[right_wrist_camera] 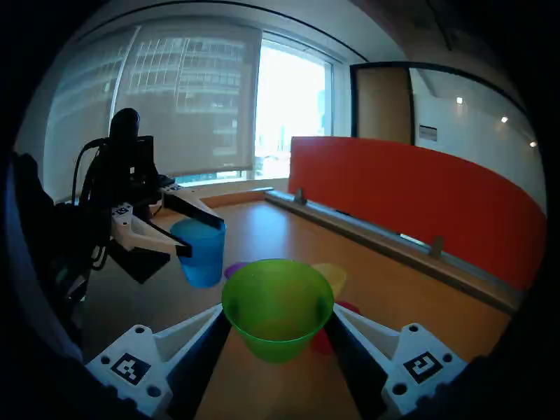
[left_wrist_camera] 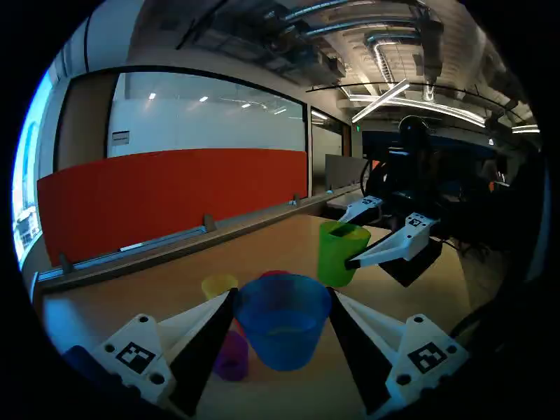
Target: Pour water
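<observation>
My left gripper point(left_wrist_camera: 282, 297) is shut on a translucent blue cup point(left_wrist_camera: 282, 332), which it holds upright. Across the wooden table point(left_wrist_camera: 273, 241), my right gripper point(left_wrist_camera: 343, 245) grips a green cup point(left_wrist_camera: 339, 255) by its rim area. In the right gripper view, the right gripper point(right_wrist_camera: 278, 311) is shut on that upright green cup point(right_wrist_camera: 278, 308), its mouth facing the camera. Farther left, the left gripper point(right_wrist_camera: 205, 236) holds the blue cup point(right_wrist_camera: 201, 255). The two cups are apart. Whether either holds water is unclear.
Small yellow point(left_wrist_camera: 219, 285), purple point(left_wrist_camera: 232, 355) and red point(left_wrist_camera: 274, 274) cups sit on the table between the grippers. A red partition point(left_wrist_camera: 175, 189) with a metal rail point(left_wrist_camera: 168, 241) runs along the table's far edge. Windows point(right_wrist_camera: 287, 112) lie behind the left gripper.
</observation>
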The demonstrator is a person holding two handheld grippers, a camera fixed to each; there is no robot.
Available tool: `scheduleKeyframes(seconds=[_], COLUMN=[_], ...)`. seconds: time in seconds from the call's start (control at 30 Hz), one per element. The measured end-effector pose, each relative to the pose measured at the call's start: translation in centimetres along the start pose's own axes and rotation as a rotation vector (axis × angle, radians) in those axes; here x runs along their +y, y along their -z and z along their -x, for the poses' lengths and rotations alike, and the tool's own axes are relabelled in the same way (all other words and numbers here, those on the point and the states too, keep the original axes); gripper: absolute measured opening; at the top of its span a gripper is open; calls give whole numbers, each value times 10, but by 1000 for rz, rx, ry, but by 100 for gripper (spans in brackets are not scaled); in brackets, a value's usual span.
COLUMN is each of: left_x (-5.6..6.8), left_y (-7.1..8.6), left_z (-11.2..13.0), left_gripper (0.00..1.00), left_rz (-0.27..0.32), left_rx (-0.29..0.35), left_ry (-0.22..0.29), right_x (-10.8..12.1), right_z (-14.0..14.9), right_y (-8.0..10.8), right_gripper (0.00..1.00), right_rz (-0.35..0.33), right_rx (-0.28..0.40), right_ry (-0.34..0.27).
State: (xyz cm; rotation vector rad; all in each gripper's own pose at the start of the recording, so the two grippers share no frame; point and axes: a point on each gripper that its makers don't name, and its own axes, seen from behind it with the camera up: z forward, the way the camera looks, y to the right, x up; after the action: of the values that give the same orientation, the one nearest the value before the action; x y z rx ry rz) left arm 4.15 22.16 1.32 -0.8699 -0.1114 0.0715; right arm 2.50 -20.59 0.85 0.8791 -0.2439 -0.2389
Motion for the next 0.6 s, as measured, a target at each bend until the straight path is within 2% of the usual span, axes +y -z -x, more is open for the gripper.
scheduleKeyframes(seconds=[0.2, 0.6], left_x=[4, -1], left_y=[2, 4], left_z=[-10, -19], left_gripper=[90, 90], left_rz=[-5, -29], left_rx=[40, 57], left_ry=[13, -25], right_x=[-4, -6], right_z=[-15, -20], right_y=[3, 5], right_gripper=[89, 89], right_rz=[13, 17], right_rx=[40, 64], right_ry=[5, 4])
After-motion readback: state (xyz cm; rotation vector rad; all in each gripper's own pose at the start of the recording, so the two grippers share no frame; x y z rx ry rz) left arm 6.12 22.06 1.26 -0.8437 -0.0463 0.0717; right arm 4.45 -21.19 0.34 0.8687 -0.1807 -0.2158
